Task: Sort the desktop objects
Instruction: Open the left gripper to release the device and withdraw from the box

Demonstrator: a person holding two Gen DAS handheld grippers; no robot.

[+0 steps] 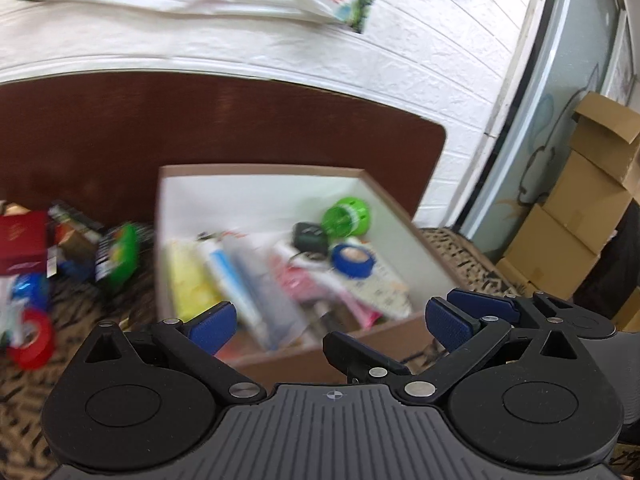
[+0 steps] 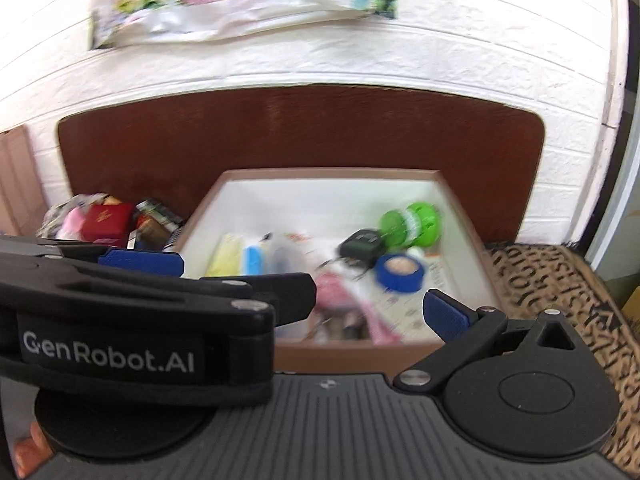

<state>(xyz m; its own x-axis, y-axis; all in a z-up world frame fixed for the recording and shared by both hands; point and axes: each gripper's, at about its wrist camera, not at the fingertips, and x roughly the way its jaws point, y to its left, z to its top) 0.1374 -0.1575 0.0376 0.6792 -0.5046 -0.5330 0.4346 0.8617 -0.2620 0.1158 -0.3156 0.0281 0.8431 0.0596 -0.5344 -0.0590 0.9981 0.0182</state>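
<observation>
1. Both views blurred. I read my left gripper (image 1: 328, 324) with fingers spread wide and nothing between the blue pads (image 1: 212, 326).
2. My right gripper (image 2: 360, 300): only the right-side pad (image 2: 444, 314) is clear in its own view; the left gripper's body covers the other side. In the left wrist view its two blue pads sit apart at the right, nothing between them that I can see.
3. The brown box (image 1: 404, 216) with white inside walls lies straight ahead of both sets of fingers, its near wall just beyond the tips.
4. Inside the box: blue tape roll (image 1: 354, 260) and green round piece (image 1: 348, 216) toward the far right corner, a small black item (image 1: 310, 236) beside them, a yellow packet (image 1: 188, 280) at left, tubes and printed packs in between. All lie flat, overlapping; details are too smeared to name.
5. Unsorted pile (image 1: 72, 240) left of the box on the patterned cloth (image 1: 24, 392): red box (image 1: 22, 244), green packet (image 1: 120, 256), red tape roll (image 1: 34, 340), blue roll (image 1: 34, 290) above it. All well left of my left fingers.
6. Brown board (image 2: 300, 132) stands behind the box.
</observation>
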